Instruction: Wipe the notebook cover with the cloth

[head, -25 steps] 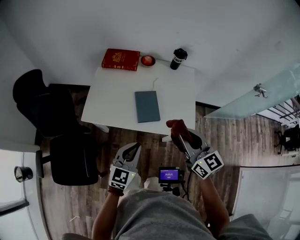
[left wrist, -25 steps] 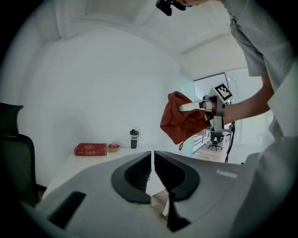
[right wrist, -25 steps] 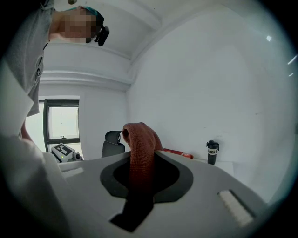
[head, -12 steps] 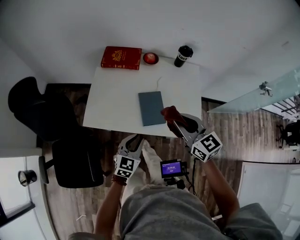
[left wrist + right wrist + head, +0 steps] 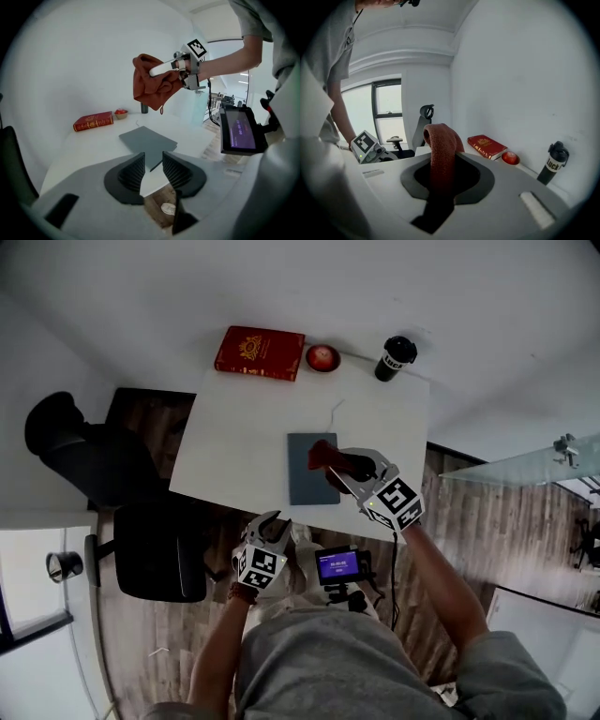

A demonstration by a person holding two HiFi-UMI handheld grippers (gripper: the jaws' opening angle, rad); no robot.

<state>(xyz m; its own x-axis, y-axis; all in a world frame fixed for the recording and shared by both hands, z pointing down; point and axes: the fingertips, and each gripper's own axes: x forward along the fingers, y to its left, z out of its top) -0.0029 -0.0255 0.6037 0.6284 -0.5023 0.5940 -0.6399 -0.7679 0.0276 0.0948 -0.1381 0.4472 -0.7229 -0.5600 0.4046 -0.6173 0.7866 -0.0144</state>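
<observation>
A grey notebook (image 5: 310, 468) (image 5: 146, 140) lies flat on the white table (image 5: 234, 446), near its front edge. My right gripper (image 5: 330, 461) hangs over the notebook's right side, shut on a rust-red cloth (image 5: 322, 454) (image 5: 152, 86) (image 5: 440, 154) that bunches out past the jaws. My left gripper (image 5: 269, 527) (image 5: 151, 169) is low, off the table's front edge, its jaws opening with nothing between them; the notebook shows beyond its fingertips.
At the table's back edge stand a red book (image 5: 260, 352), a small red bowl (image 5: 322, 357) and a black bottle (image 5: 393, 358). A thin cable (image 5: 335, 414) lies behind the notebook. A black office chair (image 5: 103, 465) is at the left. A small screen device (image 5: 338, 567) sits at my waist.
My right gripper carried the cloth forward from off the table's edge to above the notebook. The left gripper's jaws have spread apart. The view shifted closer to the table.
</observation>
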